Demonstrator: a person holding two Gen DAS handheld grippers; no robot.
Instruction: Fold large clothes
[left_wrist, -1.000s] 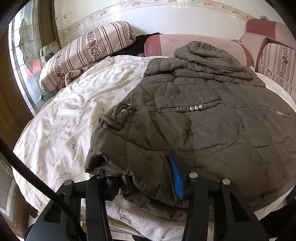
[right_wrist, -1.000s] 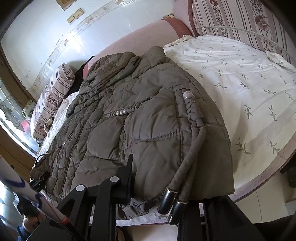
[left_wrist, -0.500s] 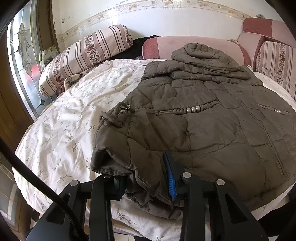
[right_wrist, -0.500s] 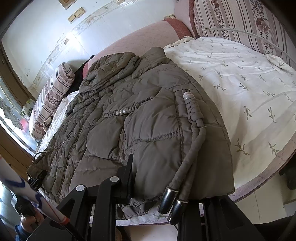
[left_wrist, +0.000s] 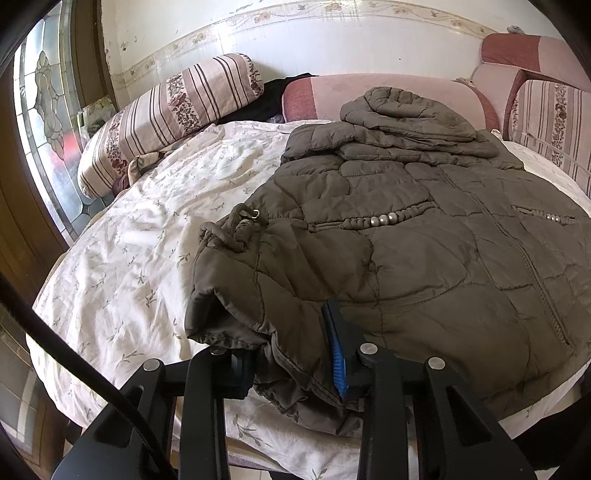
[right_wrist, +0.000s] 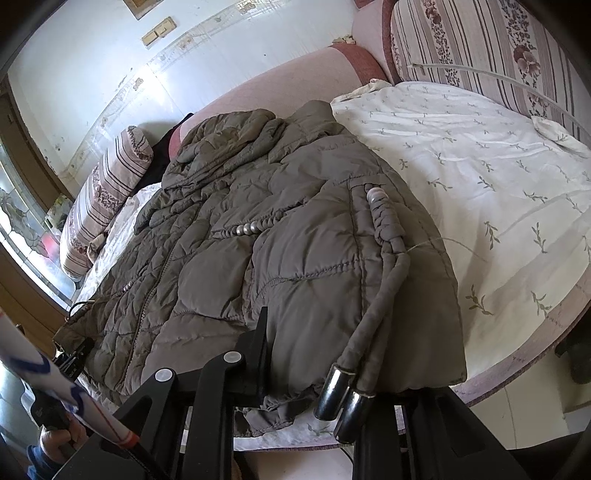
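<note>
A large olive-brown quilted jacket (left_wrist: 424, 236) lies spread on the bed, hood toward the headboard; it also shows in the right wrist view (right_wrist: 295, 251). My left gripper (left_wrist: 291, 354) is closed on the jacket's bottom hem at its left corner, fabric bunched between the fingers, one with a blue pad (left_wrist: 338, 354). My right gripper (right_wrist: 332, 365) straddles the hem at the other bottom corner; its left finger (right_wrist: 258, 354) lies on the fabric, the right finger is hidden. A drawstring cord with metal tips (right_wrist: 343, 395) hangs over it.
A white floral sheet (left_wrist: 140, 236) covers the round bed (right_wrist: 517, 354). Striped bolster pillows (left_wrist: 166, 114) and pink padded headboard cushions (left_wrist: 399, 92) ring the far side. A stained-glass window (left_wrist: 44, 122) is at the left.
The left gripper has closed further on the hem and pushed slightly forward, so the jacket's left corner shifted right. The right gripper has barely moved.
</note>
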